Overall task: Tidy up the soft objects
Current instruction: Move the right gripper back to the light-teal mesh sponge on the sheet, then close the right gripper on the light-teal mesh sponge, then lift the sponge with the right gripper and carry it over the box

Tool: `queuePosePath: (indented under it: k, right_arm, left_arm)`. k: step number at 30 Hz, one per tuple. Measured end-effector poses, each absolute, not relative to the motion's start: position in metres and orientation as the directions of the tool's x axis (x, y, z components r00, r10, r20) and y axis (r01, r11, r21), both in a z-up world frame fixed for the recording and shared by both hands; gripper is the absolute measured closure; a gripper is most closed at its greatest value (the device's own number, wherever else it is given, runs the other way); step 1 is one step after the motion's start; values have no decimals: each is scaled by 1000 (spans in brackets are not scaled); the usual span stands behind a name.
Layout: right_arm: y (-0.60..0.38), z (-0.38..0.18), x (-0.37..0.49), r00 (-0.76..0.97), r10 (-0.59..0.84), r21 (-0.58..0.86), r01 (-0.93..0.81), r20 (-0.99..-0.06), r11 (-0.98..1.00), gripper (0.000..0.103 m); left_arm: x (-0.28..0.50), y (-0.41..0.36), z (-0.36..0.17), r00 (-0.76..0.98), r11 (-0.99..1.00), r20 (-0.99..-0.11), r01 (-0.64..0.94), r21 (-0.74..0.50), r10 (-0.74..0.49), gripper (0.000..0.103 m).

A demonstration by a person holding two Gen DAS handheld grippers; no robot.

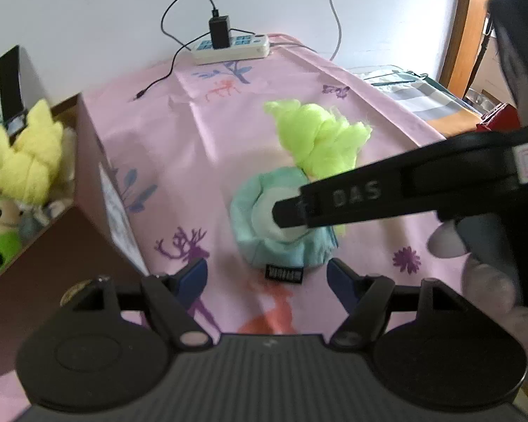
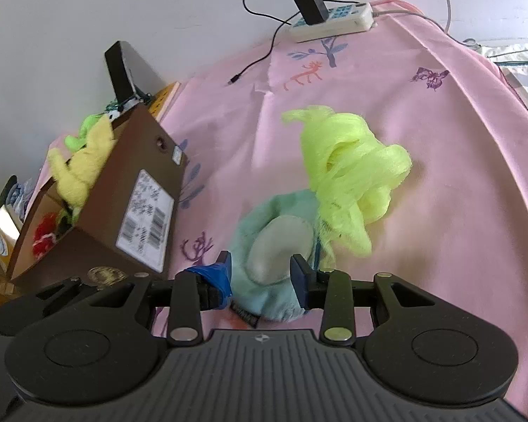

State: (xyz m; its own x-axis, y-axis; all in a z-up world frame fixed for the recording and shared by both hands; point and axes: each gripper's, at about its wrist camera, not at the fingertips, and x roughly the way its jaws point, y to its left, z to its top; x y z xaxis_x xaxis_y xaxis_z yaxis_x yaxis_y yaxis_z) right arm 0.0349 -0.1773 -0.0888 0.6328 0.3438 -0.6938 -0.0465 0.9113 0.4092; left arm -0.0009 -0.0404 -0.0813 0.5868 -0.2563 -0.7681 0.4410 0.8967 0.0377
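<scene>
**Pick-up of the teal plush: both tools closing in**

Pink printed cloth (image 2: 440, 211) covers the table, with a white power strip (image 2: 334, 23) at the far edge against the wall. A brown cardboard box (image 2: 148, 190) stands at the left, already loaded with a yellow plush (image 2: 84, 168) and other soft items. The teal plush (image 2: 264, 246) with neon-green yarn hair (image 2: 348, 176) lies on the cloth, near the box but outside it.

The right tool (image 2: 262, 276) is seen released, its blue pads on either side of the plush's pale oval patch; firm pressing cannot be confirmed. The left tool (image 1: 265, 276) is spread wide, empty, with the plush just ahead of its tips.

Step judged in hand: approach and grasp of the remaining toy. The next move is judged to call for closure of the right tool on the soft body, then a lift and transfer over the box wall. Snagging of the loose yarn is noted as a risk.
</scene>
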Motion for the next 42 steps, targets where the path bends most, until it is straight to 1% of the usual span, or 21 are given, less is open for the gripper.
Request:
queuePosePath:
  k: [5,9,16,17,22,23,27,32,36,42]
  right_arm:
    - [-189,-99,48,630,332,414,-19,-702,910,83]
    - [-198,-104,55,637,289,381,7,-715,925,83]
    - [-209,-108,63,609,375,478,8,-699,878,83]
    - [-207,-109,63,602,392,492,3,-696,870,82]
    - [-196,-109,62,603,401,480,-33,-690,876,81]
    - [-195,-109,62,600,408,484,-38,-689,874,80]
    - [-191,-109,66,566,460,518,-66,-685,853,84]
    - [-177,-102,55,568,468,496,-118,-677,860,85]
    - [-169,-95,43,559,492,514,-132,-668,848,86]
    - [-153,-82,19,539,528,533,-162,-657,830,86]
  left_arm:
    - [13,-48,-89,585,901,-771,433,34,-252,28]
    - [28,-53,-96,577,907,-774,422,11,-260,28]
    - [51,-53,-112,524,916,-797,393,-84,-299,27]
    - [52,-53,-113,520,915,-797,392,-95,-306,27]
    - [55,-52,-116,519,910,-792,399,-108,-321,28]
    - [55,-51,-116,518,908,-790,403,-114,-329,29]
    - [51,-48,-113,507,892,-781,432,-136,-365,46]
    - [42,-44,-107,506,880,-778,457,-126,-374,56]
    - [24,-36,-98,520,879,-773,467,-99,-364,59]
    - [-6,-14,-80,524,876,-763,469,-114,-380,62]
